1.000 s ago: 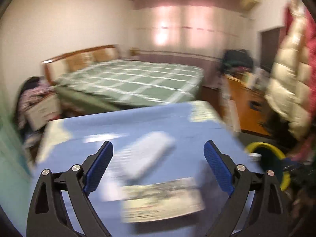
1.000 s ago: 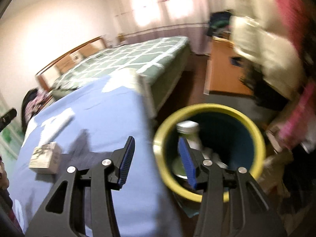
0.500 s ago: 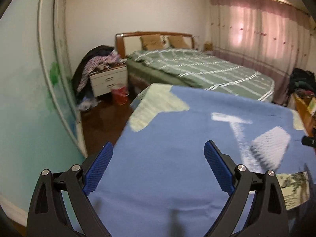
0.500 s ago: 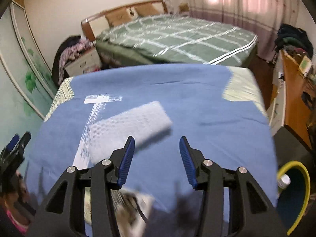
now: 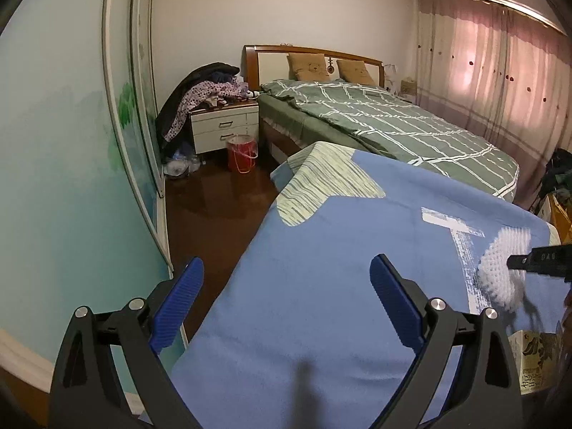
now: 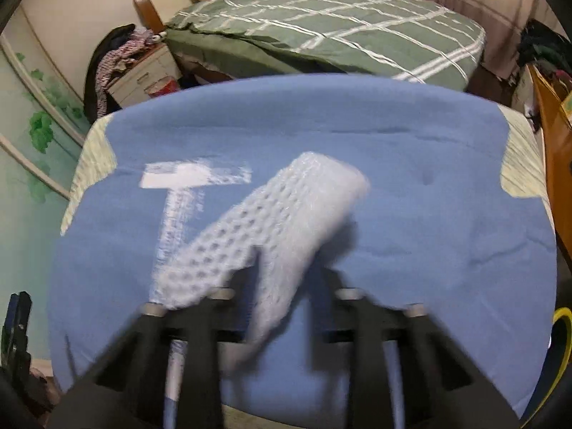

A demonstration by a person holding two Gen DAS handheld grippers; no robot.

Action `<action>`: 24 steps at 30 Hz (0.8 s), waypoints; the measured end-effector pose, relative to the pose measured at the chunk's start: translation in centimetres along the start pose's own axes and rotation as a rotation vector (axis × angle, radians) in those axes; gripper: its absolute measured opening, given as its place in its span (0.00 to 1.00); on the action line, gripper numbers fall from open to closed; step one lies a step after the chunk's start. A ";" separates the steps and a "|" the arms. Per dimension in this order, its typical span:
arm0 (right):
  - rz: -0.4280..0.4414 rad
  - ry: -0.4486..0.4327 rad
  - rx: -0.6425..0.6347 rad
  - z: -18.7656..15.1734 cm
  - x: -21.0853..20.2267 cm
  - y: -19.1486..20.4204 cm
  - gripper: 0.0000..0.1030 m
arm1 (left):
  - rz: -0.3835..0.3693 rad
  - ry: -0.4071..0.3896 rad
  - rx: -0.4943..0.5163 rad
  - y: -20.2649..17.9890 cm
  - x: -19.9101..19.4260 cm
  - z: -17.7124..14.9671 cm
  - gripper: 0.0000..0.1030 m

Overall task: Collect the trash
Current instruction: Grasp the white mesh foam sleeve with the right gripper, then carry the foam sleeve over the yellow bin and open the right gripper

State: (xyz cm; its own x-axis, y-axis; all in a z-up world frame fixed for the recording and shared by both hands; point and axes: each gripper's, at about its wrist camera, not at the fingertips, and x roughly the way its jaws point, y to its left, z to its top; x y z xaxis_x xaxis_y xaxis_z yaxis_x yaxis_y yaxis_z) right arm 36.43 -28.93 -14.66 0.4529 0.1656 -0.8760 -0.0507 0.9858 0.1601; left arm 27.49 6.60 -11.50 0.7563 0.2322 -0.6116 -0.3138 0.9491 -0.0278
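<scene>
Right gripper [image 6: 282, 286]: I have it down on the white bubble-wrap sheet [image 6: 271, 221], which lies on the blue blanket [image 6: 429, 186] covering the table. The wrist view is motion-blurred; the wrap bulges up between the black arms and one fold runs down between them, so I judge the jaws to be closing on it, but I cannot tell whether they have actually shut.

Left gripper [image 5: 286, 300]: jaws spread wide, holding nothing. I keep it low over the near-left part of the blanket, out of the right tool's way. In its view the bubble wrap [image 5: 500, 268] sits at the far right with the right tool's black finger across it.

A small printed cardboard box [image 5: 532, 364] lies nearer me than the wrap; probably the next item.

Yellow-rimmed bin [image 6: 559, 336] stands off the table's right edge, hence the right-hand pick.
</scene>
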 end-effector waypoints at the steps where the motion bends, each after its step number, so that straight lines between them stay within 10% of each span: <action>1: 0.003 -0.018 0.001 0.1 -0.5 0.1 0.12 | 0.000 0.001 0.004 -0.1 0.0 -0.1 0.90; 11: -0.090 -0.282 0.057 -2.2 -9.6 -4.8 0.11 | -0.028 -0.013 0.060 -1.7 -0.5 -0.4 0.90; 24: -0.419 -0.480 0.313 -17.1 -19.8 -18.8 0.11 | -0.095 -0.046 0.204 -5.9 -2.6 -1.4 0.90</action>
State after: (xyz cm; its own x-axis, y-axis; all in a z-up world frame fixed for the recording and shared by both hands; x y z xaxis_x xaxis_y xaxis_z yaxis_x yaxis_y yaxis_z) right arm 13.16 -50.25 -8.11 0.7246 -0.3273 -0.6065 0.4389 0.8976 0.0400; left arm 26.61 0.14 -10.84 0.8039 0.1444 -0.5770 -0.1209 0.9895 0.0792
